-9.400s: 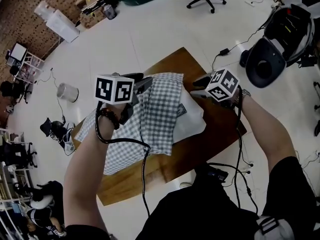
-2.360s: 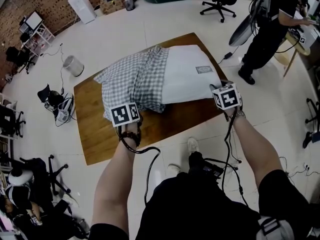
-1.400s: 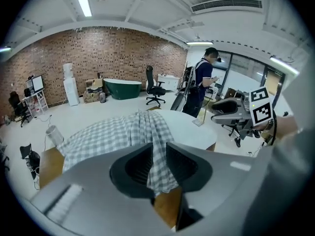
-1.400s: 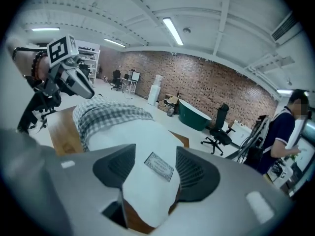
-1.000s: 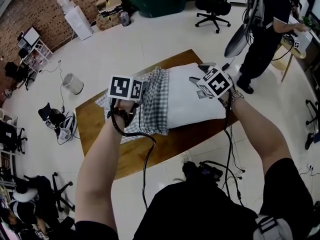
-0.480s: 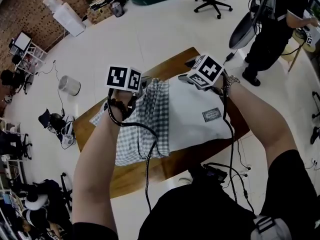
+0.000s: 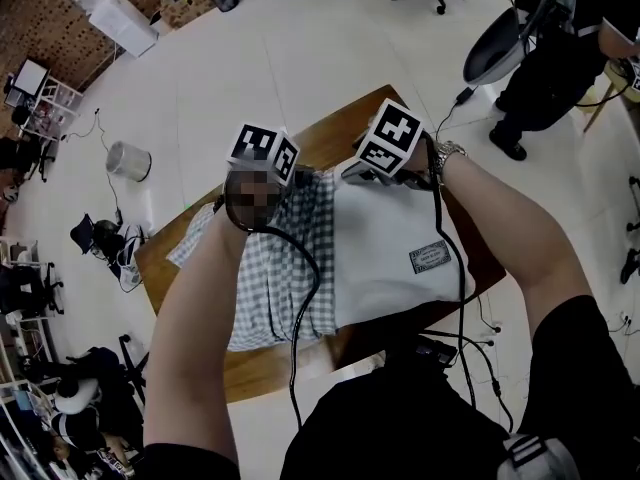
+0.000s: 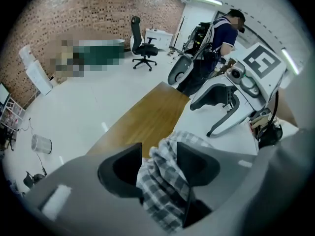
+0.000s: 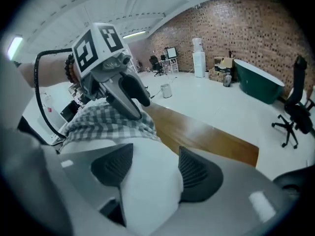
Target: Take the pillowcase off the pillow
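Your left claw has just been opening, the checked pillowcase bunched loose between its jaws near the far edge of the table. Your right claw has opened likewise, round a corner of the bare pillow. Close too shallow and cloth or pillow may slip when you pull.

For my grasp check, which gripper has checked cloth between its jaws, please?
The left gripper, around the checked pillowcase; the right gripper straddles the white pillow. Both have just been opening.
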Available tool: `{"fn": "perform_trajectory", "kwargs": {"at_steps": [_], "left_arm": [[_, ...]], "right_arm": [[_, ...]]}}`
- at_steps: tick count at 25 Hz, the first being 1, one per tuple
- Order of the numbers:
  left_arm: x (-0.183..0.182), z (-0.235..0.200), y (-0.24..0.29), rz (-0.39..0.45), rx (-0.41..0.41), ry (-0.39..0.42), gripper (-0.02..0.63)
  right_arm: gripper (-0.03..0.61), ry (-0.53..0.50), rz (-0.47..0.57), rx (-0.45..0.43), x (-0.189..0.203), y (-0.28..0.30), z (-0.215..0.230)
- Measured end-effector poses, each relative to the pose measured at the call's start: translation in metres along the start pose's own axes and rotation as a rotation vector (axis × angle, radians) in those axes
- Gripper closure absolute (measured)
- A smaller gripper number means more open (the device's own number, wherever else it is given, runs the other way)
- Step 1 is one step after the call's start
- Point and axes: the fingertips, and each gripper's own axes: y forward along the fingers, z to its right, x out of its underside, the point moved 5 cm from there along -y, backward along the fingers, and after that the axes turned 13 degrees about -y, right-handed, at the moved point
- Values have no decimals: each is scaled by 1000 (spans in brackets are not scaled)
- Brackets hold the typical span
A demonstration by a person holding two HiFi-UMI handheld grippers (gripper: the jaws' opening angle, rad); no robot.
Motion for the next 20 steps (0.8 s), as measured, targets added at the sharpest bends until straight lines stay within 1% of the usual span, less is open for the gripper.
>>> {"fn": "perform_trajectory", "kwargs": {"at_steps": [4, 5, 6, 8, 11, 12, 15, 18, 20], "left_arm": [[9, -11, 28, -112, 2, 11, 389], [13, -13, 35, -138, 3, 20, 402], [17, -14, 41, -159, 1, 30, 434], [23, -14, 49, -179, -12, 44, 502], [15, -10, 48, -171, -46, 30, 571], [9, -10, 46, -162, -58, 16, 579], [-7, -21, 40, -134, -102, -15, 588], [-3, -38, 26, -104, -146, -27, 592], [2, -43, 21, -93, -174, -30, 592]], "right_arm": [[288, 35, -49, -55, 17, 22, 1], [290, 44, -60, -64, 22, 27, 0], [306, 55, -70, -72, 26, 32, -2], [397, 83, -86, -84, 33, 37, -7], [527, 89, -95, -65, 34, 21, -8], [551, 79, -95, -48, 32, 12, -5], [563, 38, -88, 18, 24, -7, 1], [565, 1, -70, 89, 13, -24, -13], [566, -22, -55, 121, 12, -39, -25]]}}
